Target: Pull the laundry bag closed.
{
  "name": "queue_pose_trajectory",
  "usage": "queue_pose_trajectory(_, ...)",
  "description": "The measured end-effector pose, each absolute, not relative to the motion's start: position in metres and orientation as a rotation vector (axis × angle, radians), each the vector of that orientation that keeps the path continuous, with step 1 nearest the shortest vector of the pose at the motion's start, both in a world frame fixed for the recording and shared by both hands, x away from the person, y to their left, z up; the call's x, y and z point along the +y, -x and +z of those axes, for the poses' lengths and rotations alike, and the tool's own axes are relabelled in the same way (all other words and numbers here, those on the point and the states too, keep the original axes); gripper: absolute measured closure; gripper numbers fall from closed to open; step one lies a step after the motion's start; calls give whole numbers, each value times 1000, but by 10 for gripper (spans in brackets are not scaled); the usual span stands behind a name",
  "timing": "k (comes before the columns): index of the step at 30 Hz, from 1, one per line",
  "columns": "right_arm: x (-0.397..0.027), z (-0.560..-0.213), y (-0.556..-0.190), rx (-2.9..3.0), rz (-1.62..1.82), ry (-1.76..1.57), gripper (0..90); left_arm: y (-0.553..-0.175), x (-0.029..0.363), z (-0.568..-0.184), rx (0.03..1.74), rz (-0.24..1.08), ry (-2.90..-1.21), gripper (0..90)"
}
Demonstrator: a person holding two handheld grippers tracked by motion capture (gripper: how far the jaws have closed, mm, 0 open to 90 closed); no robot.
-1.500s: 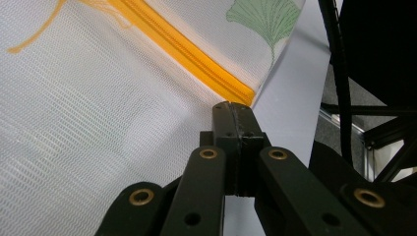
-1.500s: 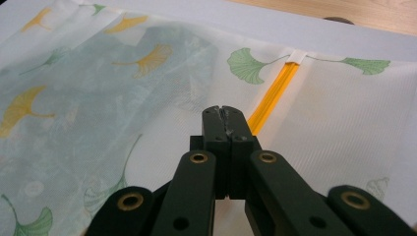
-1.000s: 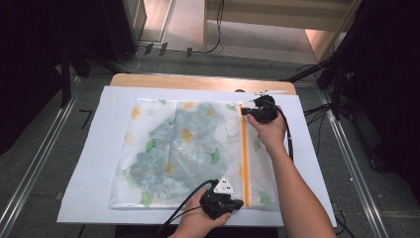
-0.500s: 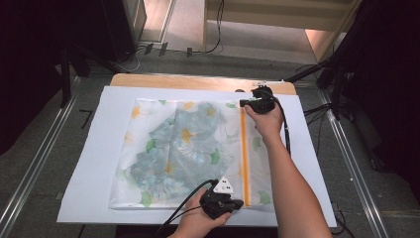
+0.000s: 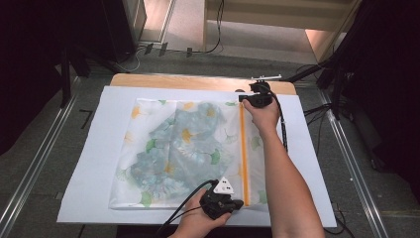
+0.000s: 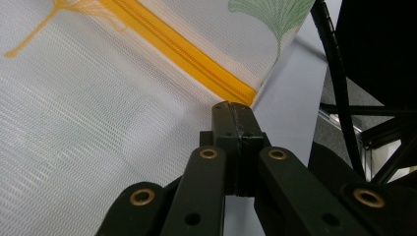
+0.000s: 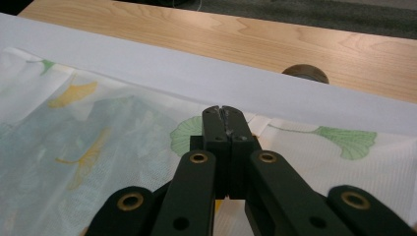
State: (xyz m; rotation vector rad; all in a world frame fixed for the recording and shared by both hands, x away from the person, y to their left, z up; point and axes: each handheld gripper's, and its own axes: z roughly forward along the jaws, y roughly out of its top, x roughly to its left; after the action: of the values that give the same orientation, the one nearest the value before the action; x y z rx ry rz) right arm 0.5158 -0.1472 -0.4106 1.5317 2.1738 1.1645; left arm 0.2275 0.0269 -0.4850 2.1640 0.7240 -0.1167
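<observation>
Your mesh zipper bag lies flat on the white sheet covering the worktop: light, limp, likely to slide (grip the orange zipper ends). Left tool pinches its near end, right tool its far end.

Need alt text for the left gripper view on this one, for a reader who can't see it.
The left gripper's black fingers are pressed together at the near end of an orange zipper on a white mesh bag printed with ginkgo leaves. White paper lies under the bag.
</observation>
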Motion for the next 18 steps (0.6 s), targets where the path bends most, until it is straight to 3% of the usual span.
queue_pose_trajectory(18, -147, -408, -539, 2127, 1130, -1600, 900, -231, 28, -486, 747, -166, -2156, 900)
